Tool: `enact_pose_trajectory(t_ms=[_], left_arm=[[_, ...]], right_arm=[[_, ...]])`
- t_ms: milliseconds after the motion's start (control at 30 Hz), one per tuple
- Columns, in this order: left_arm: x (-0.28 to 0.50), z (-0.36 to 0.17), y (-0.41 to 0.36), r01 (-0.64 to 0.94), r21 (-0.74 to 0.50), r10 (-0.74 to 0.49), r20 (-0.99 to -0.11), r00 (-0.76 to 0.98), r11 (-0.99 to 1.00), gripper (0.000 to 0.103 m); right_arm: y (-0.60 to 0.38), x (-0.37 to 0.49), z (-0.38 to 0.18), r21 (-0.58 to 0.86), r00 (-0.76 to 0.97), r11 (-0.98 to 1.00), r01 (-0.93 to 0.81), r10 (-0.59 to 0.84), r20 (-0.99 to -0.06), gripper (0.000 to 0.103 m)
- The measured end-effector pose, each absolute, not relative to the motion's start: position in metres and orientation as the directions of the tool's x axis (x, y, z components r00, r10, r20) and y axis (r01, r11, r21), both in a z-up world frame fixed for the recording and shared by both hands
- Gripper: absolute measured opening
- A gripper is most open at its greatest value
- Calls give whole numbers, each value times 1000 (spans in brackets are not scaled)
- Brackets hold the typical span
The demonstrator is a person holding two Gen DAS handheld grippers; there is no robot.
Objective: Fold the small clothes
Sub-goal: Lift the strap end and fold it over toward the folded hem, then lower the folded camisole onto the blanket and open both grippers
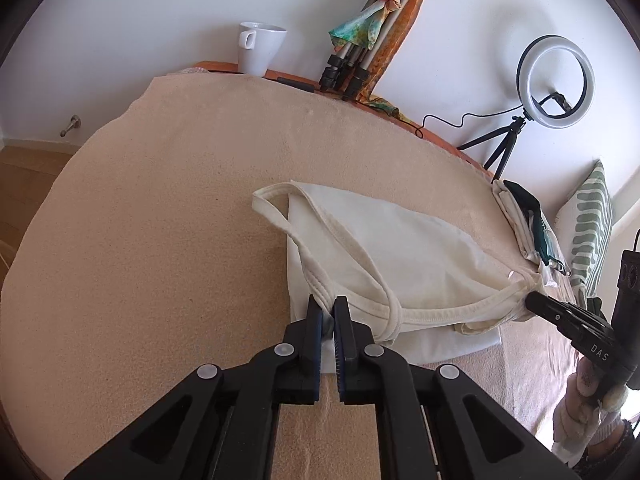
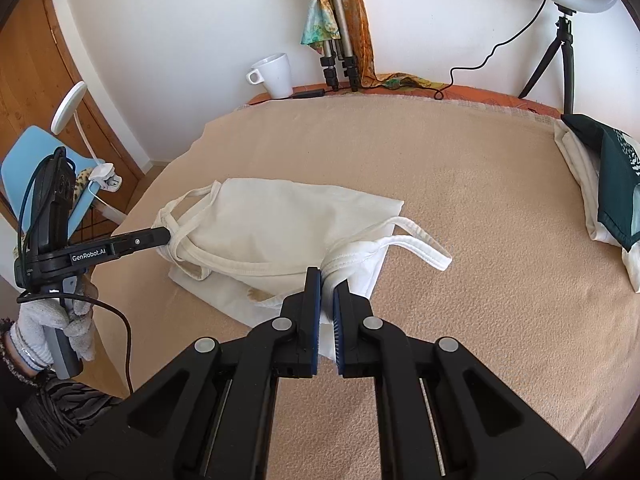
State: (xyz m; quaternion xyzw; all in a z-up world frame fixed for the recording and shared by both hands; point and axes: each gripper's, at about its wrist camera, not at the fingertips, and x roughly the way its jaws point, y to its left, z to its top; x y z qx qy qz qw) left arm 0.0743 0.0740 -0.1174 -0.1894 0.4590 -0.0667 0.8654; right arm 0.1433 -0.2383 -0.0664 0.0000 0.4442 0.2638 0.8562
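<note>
Two grippers of mine are clamped on one cream tank top (image 2: 280, 220), which lies partly folded on the beige blanket (image 2: 480, 208) covering the tabletop. At the top's left end, my left gripper (image 1: 328, 310) pinches the hem at a strap. At its right end, my right gripper (image 2: 327, 282) has closed on the white edge near the loose strap. Right of the top sits a stack of folded clothes (image 2: 600, 184).

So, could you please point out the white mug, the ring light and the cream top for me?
white mug (image 1: 259, 51), left wrist view, on its side wall.
ring light (image 1: 555, 82), left wrist view, on its glowing ring.
cream top (image 2: 280, 220), right wrist view, on its body.
</note>
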Motion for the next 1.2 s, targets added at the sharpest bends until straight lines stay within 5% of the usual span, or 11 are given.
enact_pose_trajectory(t_ms=[433,733,1200], left_arm=[[34,-93,71,-12,-402,-332,-771,543,916,11],[99,-63,45,40,-384,-334,-745,577,923,16],[109,-117,43,55,-312,-307,-860,408,948,16]], right_arm=[[-262,102,-50,301,355,820,-487,501,-789,16],[-231,143,-48,355,336,801,-483,544,-769,16],[-207,169,-95,329,248,825,-460,475,-844,16]])
